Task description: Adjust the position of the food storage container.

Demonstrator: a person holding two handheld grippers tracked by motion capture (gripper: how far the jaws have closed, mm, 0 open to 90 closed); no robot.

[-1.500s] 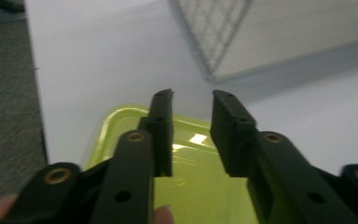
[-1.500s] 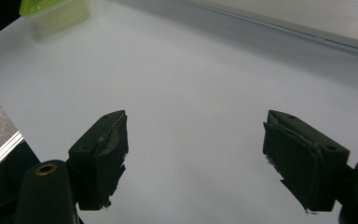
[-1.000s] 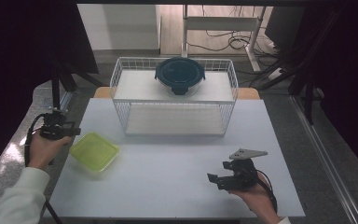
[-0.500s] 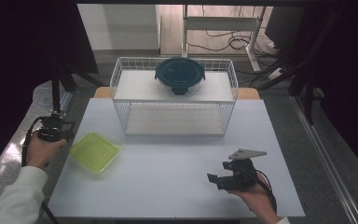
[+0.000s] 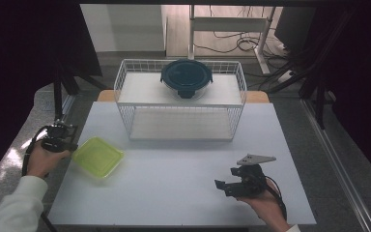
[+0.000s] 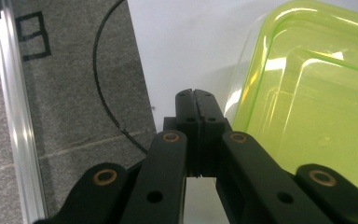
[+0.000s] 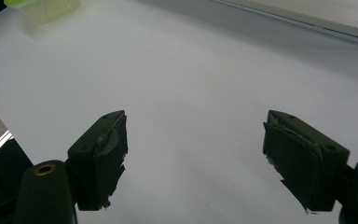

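Green container [image 5: 98, 156] just beside left tongs [image 5: 64, 137]

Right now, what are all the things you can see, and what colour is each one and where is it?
table: one, white, in the middle of the high view.
wire basket: one, white, at the far side of the table.
round container with lid: one, dark teal, on top of the wire basket.
square plastic container: one, see-through lime green, on the table's left part.
desk frame: one, pale, on the floor behind the table, with dark cables near it.
left gripper: one, black, jaws shut, at the table's left edge beside the green container.
right gripper: one, black, jaws open, over the near right of the table.
hands: two, one holding each gripper.
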